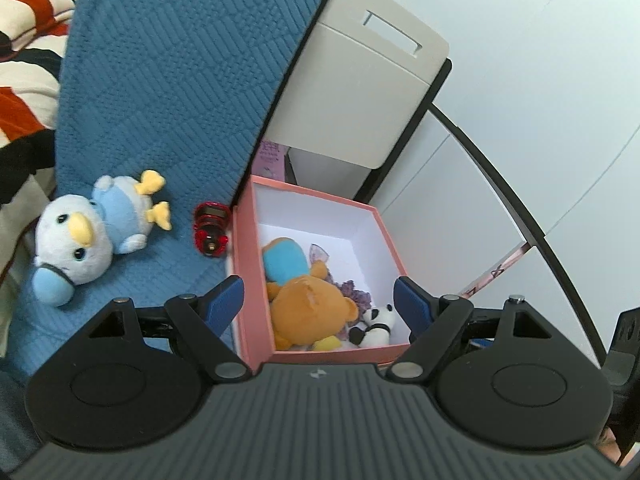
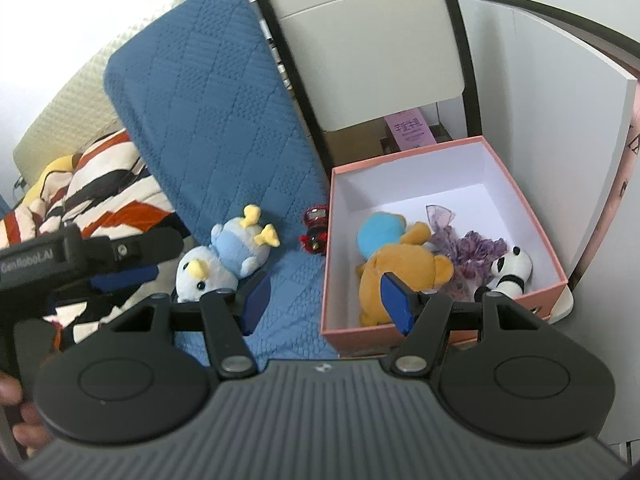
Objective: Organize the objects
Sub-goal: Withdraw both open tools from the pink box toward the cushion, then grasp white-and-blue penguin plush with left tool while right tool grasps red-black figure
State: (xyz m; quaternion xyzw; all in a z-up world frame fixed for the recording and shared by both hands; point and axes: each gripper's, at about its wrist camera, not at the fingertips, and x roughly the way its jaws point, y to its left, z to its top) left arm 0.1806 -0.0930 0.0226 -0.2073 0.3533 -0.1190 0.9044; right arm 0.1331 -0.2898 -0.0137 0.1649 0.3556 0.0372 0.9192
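A pink box [image 1: 244, 280] [image 2: 516, 172] stands beside the blue quilted mattress [image 1: 168, 80] [image 2: 208, 112]. Inside lie an orange bear plush [image 1: 308, 304] [image 2: 400, 264], a small panda [image 1: 376, 322] [image 2: 512, 270] and a purple yarn piece [image 2: 476, 252]. A blue-and-white penguin plush [image 1: 88, 232] [image 2: 224, 256] and a small red toy [image 1: 210, 230] [image 2: 316, 230] lie on the mattress. My left gripper [image 1: 318, 300] is open and empty above the box. My right gripper [image 2: 324, 300] is open and empty, over the box's left wall. The left gripper also shows in the right wrist view [image 2: 120, 260].
A beige chair [image 1: 360, 92] [image 2: 372, 52] stands behind the box, with a pink card [image 2: 414, 130] under it. A striped orange, black and white blanket [image 1: 20, 80] [image 2: 100, 192] lies left of the mattress. White cabinet panels [image 1: 540, 120] stand on the right.
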